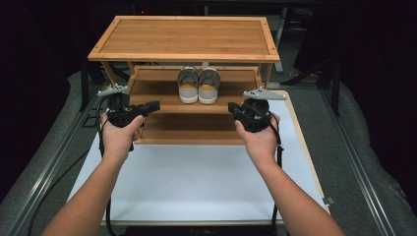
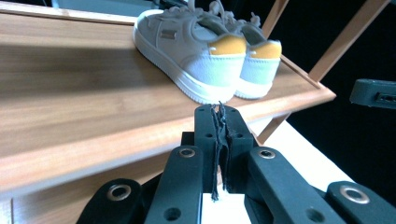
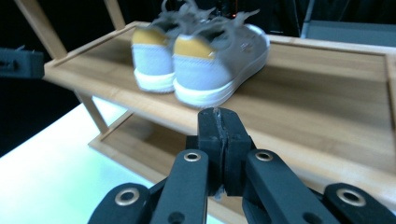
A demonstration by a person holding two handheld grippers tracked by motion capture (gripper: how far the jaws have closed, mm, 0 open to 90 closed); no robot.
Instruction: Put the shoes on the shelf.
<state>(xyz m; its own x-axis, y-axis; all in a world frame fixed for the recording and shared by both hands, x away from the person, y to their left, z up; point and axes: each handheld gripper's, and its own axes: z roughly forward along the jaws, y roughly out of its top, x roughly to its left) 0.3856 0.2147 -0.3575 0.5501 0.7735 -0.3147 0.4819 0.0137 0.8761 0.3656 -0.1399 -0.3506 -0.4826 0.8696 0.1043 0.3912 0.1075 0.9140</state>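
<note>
A pair of grey shoes (image 1: 198, 84) with yellow heel tabs and white soles stands side by side at the middle of the middle shelf (image 1: 147, 88) of a wooden rack (image 1: 184, 37), heels toward the person. The rack sits at the far end of the white-topped bench (image 1: 196, 182); its broad top board overhangs the shoes and covers their toes in the high view, and a bare lower shelf lies beneath. The left claw (image 1: 155, 104) is held in the left hand (image 1: 118, 133) just in front of the rack's left side, the right claw (image 1: 232, 109) in the right hand (image 1: 258, 135) in front of its right side, both well short of the shoes, with the shelf's front edge between them. In the left gripper view the left claw's jaws stand pressed together with nothing between them, a frayed black pad edge showing along the seam, and the pair of shoes (image 2: 210, 56) sits just beyond on the shelf; a black block at the right edge is part of the other gripper, cut off by the frame. In the right gripper view the right claw's jaws are likewise together and empty, and the pair of shoes (image 3: 201, 60) is blurred, the laces hard to make out. Slanted rack posts cross the dark background in both gripper views. Around the bench the room is dark, with grey rails along either side.
</note>
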